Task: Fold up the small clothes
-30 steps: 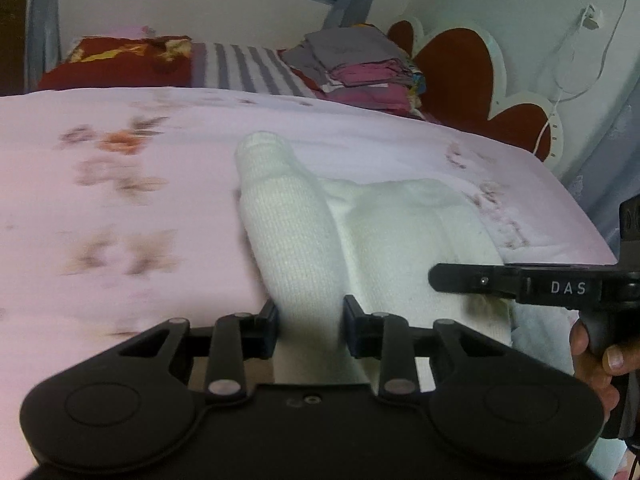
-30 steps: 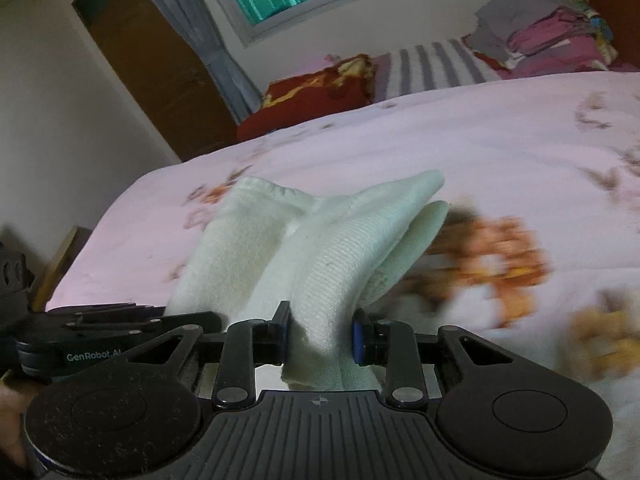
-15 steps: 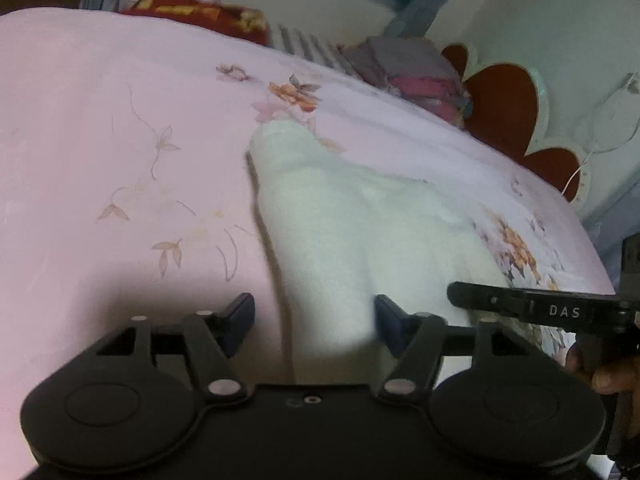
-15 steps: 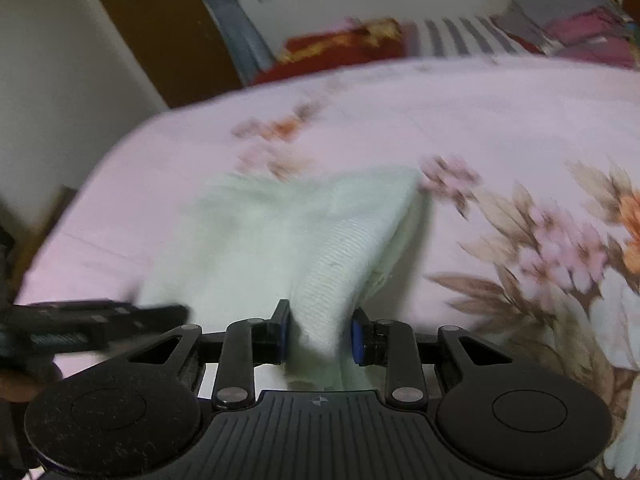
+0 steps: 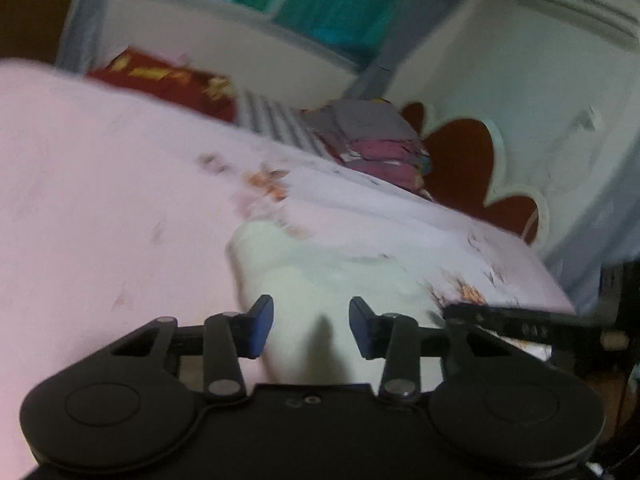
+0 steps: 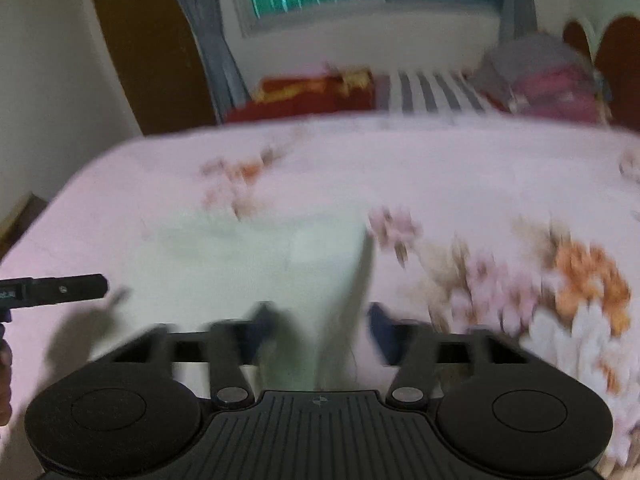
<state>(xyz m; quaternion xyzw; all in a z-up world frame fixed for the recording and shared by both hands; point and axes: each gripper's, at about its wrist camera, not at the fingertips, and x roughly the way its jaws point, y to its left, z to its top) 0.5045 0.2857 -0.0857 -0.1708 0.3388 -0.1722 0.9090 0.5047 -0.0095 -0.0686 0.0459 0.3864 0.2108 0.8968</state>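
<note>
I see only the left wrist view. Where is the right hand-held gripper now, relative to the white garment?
Observer: The right hand-held gripper straddles the right edge of the white garment; its jaws have just been opening, and blur hides any contact.
Operator: What lies right of that edge?
Observer: Large orange and pink flowers printed on the bedsheet.
Operator: Anything left of the bedsheet?
Observer: A brown door.

The left gripper (image 5: 311,328) has just been closing, and its blue-padded jaws now stand apart with the white knitted garment (image 5: 328,280) lying between them on the pink floral bedsheet (image 5: 100,200), the pads clear of the cloth. The right gripper (image 5: 516,320) reaches in from the right edge. A stack of folded clothes (image 5: 376,140) sits by the red scalloped headboard (image 5: 464,164).
</note>
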